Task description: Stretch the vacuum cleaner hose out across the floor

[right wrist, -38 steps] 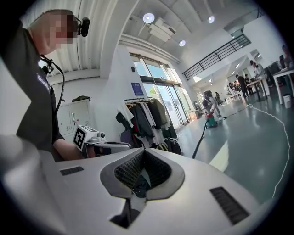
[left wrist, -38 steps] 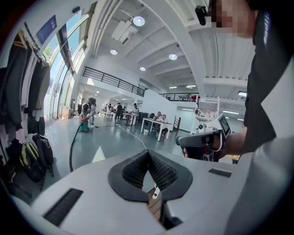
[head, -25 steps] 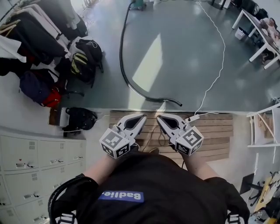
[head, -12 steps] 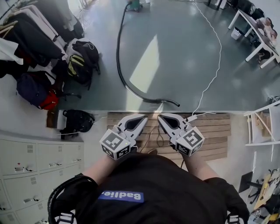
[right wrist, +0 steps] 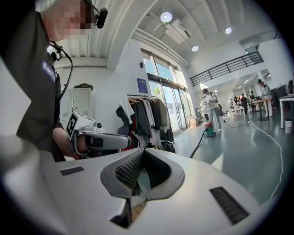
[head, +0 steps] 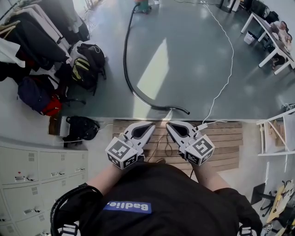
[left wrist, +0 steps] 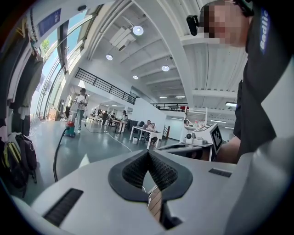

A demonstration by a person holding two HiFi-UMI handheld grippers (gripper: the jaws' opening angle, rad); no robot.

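left gripper (head: 148, 125): held low in front of the torso; fingers closed right up against each other, nothing between them
right gripper (head: 169, 124): just beside the left one, tips angled toward each other; fingers pressed together too, holding nothing
wooden platform (head: 226, 138): slatted, right under both grippers; far edge meets the grey floor (head: 193, 55)
hose (head: 123, 55): black, lying on the floor; free end just past the platform edge, near the grippers but touched by neither; curves off to the left from there, then runs straight away toward the far end of the room
white cable (head: 227, 73): loose on the floor to the right of the hose, well apart from it; near end reaches the platform by the right gripper
backpacks (head: 90, 64): heaped left of the hose, beside a rack of dark clothes (head: 32, 32)
lockers (head: 41, 170): pale grey, down at the lower left
vacuum cleaner (head: 142, 4): way off at the far end, hose running up to it; person (left wrist: 81, 108) standing right next to it
desk (head: 267, 32): white, far right corner
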